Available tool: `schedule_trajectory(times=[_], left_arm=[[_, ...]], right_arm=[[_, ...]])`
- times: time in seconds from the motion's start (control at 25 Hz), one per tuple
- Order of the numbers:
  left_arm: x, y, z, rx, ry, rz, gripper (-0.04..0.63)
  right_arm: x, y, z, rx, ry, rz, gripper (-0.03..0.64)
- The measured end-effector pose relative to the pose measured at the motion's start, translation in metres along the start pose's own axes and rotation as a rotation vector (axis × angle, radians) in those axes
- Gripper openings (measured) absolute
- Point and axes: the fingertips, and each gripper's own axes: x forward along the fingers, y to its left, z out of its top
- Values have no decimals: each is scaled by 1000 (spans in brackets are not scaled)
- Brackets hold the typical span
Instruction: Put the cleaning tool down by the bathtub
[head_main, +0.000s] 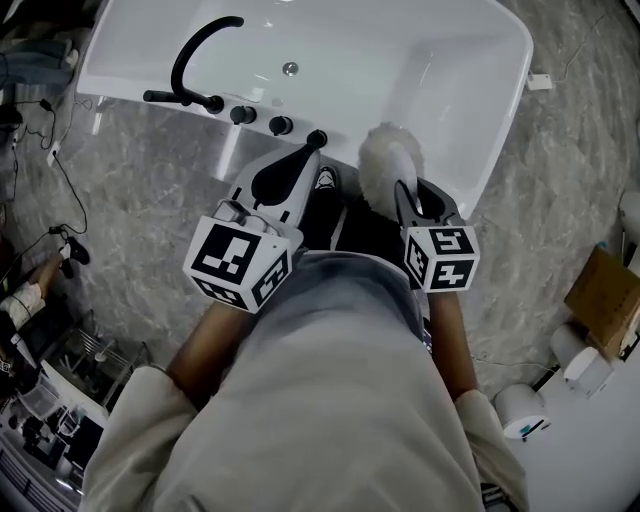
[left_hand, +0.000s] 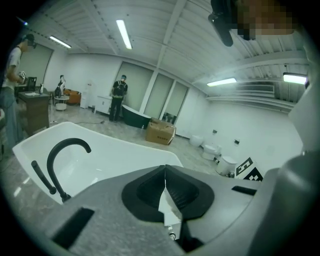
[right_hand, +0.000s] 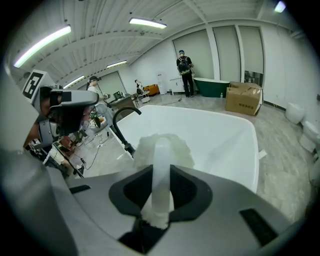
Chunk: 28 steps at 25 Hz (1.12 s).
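Note:
The white bathtub (head_main: 505, 100) with its black curved faucet (head_main: 195, 50) lies just ahead of me on the grey marble floor. The cleaning tool (head_main: 383, 160) is a white fluffy duster head on a pale handle. My right gripper (head_main: 415, 190) is shut on that handle and holds the head over the tub's near rim. In the right gripper view the handle runs up between the jaws of the right gripper (right_hand: 161, 167) to the fluffy head (right_hand: 162, 145), above the tub (right_hand: 215, 140). My left gripper (head_main: 308, 152) is shut on nothing, its tips near the tub's tap deck (left_hand: 62, 160).
My legs and a dark shoe (head_main: 325, 180) stand close to the tub's near side. Cables (head_main: 60, 180) and equipment lie at the left. A cardboard box (head_main: 605, 295) and white fixtures (head_main: 520, 410) sit at the right. People stand far off by a dark tub (right_hand: 212, 85).

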Motion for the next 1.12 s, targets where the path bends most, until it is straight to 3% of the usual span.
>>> schedule_trajectory(times=[0.84, 1.12], left_arm=[[-21, 7, -27, -36, 46, 36, 9], [-24, 12, -30, -39, 56, 42, 9]], right_arm=[[39, -14, -46, -38, 111, -3, 80], [54, -24, -66, -14, 145, -42, 79]])
